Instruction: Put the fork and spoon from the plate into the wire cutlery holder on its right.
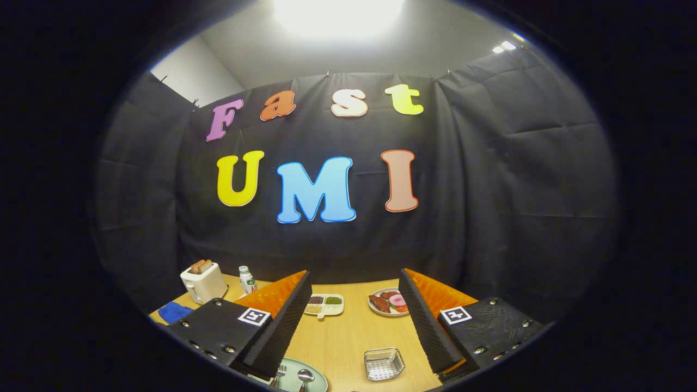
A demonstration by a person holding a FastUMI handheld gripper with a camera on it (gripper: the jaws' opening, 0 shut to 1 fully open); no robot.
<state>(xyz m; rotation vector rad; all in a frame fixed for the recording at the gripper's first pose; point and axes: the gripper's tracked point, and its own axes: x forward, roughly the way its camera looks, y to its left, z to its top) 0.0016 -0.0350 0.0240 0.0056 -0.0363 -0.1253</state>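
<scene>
A pale green plate [315, 383] lies on the wooden table just below the left finger [275, 332]. On it rest a fork [280, 374] and a spoon [304, 377], side by side, partly cut off from sight. To the plate's right stands a small wire cutlery holder [384, 363], holding nothing, close to the right finger [427, 326]. My gripper [351, 332] hangs open above the table, with nothing between its fingers.
Beyond the fingers lie a white divided dish of grains [324, 305] and a plate of food [387, 302]. A white toaster [203, 282] with toast, a small bottle [248, 279] and a blue cloth [174, 312] stand at the far left of the table [348, 332].
</scene>
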